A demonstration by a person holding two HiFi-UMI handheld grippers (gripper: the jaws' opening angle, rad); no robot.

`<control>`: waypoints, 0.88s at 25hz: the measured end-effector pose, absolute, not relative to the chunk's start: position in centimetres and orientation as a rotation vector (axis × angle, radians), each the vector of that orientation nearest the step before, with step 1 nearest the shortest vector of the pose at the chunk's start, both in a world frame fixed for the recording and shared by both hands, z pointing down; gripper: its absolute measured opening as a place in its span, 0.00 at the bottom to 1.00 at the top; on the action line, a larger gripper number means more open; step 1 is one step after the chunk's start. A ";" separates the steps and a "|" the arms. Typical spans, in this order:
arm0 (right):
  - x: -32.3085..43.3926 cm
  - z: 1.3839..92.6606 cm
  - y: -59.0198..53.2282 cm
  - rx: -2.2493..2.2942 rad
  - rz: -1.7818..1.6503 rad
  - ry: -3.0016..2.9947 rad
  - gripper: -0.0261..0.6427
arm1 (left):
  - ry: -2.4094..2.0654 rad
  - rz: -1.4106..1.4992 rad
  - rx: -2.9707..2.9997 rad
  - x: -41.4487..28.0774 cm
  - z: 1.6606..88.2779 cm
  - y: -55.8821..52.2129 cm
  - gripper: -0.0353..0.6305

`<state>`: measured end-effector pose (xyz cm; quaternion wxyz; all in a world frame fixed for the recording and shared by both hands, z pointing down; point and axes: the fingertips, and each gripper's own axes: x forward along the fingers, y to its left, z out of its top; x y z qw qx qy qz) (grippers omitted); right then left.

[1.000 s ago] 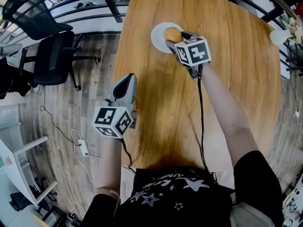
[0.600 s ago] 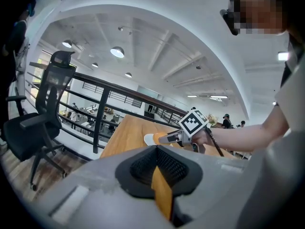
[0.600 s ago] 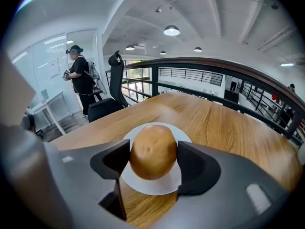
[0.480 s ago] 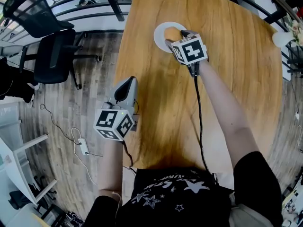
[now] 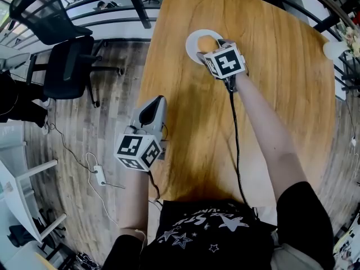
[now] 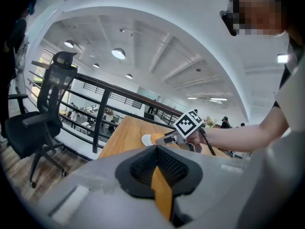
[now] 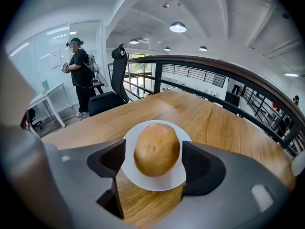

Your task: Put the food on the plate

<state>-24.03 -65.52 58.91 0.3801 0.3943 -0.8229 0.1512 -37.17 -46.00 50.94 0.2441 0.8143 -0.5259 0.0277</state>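
On the white plate [image 7: 157,184], near the table's [image 5: 270,94] far edge and toward its left side, sits the food [image 7: 157,149], a rounded brown piece resting under its own weight. We read the right gripper [image 7: 153,162] as released: its jaws have just been opening and stand apart on either side of the food, neither pad pressing it, which we judge fits a finished set-down. Our left gripper [image 5: 154,103] hangs over the table's left edge, jaws pressed together on nothing, well apart so as not to crowd the plate
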 end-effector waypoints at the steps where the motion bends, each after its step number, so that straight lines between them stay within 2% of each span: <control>1: -23.8 58.7 -65.5 1.022 0.387 -2.096 0.60 | -1.437 0.074 2.225 -37.2 50.8 -45.8 0.06; 16: -21.2 53.7 -63.1 1.124 0.463 -2.138 0.60 | -1.487 0.021 2.239 -37.0 47.3 -42.8 0.06; 22: -20.0 50.5 -60.9 1.144 0.485 -2.170 0.54 | -1.507 0.000 2.275 -36.5 44.6 -40.9 0.06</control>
